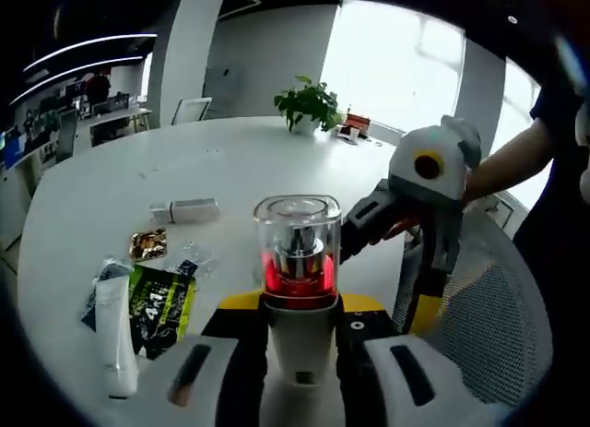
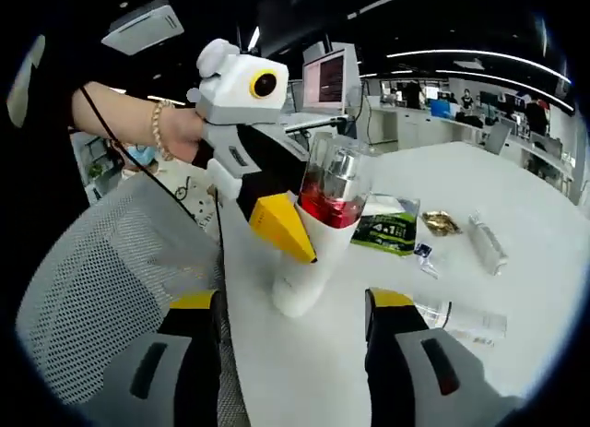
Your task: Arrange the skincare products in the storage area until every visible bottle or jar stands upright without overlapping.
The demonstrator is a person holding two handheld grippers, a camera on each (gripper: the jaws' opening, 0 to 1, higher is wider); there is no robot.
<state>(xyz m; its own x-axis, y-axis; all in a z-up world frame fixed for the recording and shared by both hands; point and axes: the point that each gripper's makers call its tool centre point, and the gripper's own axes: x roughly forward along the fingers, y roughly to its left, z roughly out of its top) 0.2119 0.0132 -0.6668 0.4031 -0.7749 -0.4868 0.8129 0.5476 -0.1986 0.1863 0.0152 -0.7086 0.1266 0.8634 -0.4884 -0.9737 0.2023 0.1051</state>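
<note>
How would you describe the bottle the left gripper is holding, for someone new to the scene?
On the white table, at the edge beside the mesh chair, the left gripper clamps a white bottle, its base on the table. Its clear cap over a red top sets it apart from the tubes and sachets lying flat further in.

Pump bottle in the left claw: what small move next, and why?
Probably lower the pump bottle until its base sits flat on the table, then open the left claw. The right gripper view shows it gripped, tilted, near the table's edge.
</note>
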